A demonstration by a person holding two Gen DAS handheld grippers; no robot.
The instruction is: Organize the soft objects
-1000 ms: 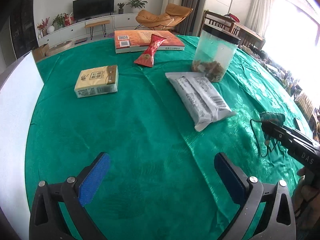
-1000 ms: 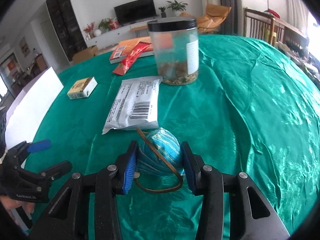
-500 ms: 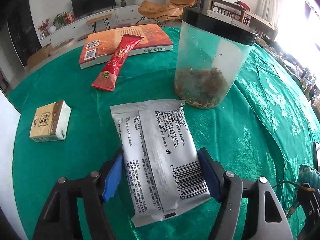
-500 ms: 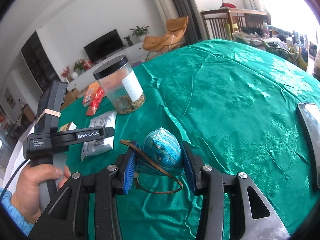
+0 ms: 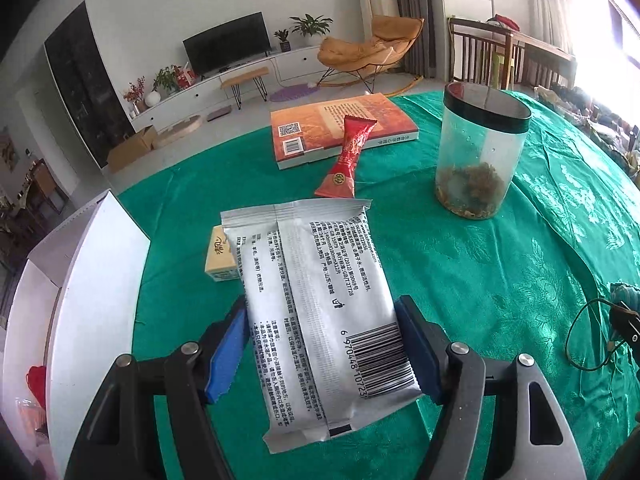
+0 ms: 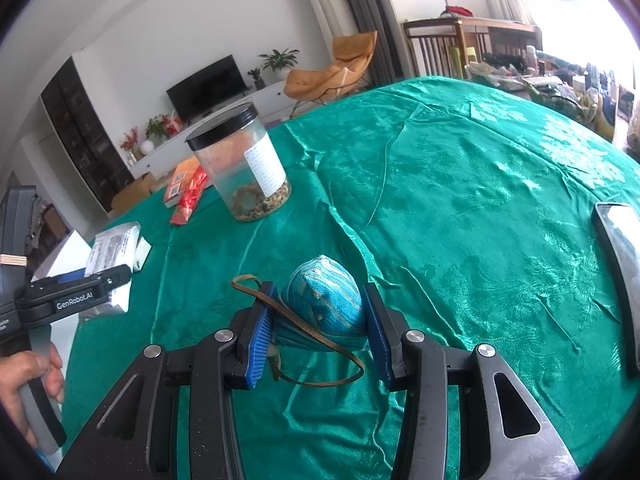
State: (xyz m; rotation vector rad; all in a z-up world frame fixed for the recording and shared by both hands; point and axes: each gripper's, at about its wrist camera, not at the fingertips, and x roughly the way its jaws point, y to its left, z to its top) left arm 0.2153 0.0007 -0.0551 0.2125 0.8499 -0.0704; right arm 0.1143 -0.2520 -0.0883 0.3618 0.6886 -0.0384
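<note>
currently the left gripper (image 5: 322,350) is clamping the silver wipes pack (image 5: 320,312) near its barcode end, beside the white box (image 5: 92,280); the long overhang risks sagging free. the right gripper (image 6: 320,320) is squeezing the teal pouch (image 6: 326,300); its cord (image 6: 312,336) is dangling and could snag.

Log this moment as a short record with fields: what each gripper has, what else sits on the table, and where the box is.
left gripper: shut on silver packet, lifted off the cloth
right gripper: shut on blue pouch, brown cord looped below
on green tablecloth: jar, red sachet leaning on orange book, yellow tissue pack
white box: at the table's left edge, open
</note>
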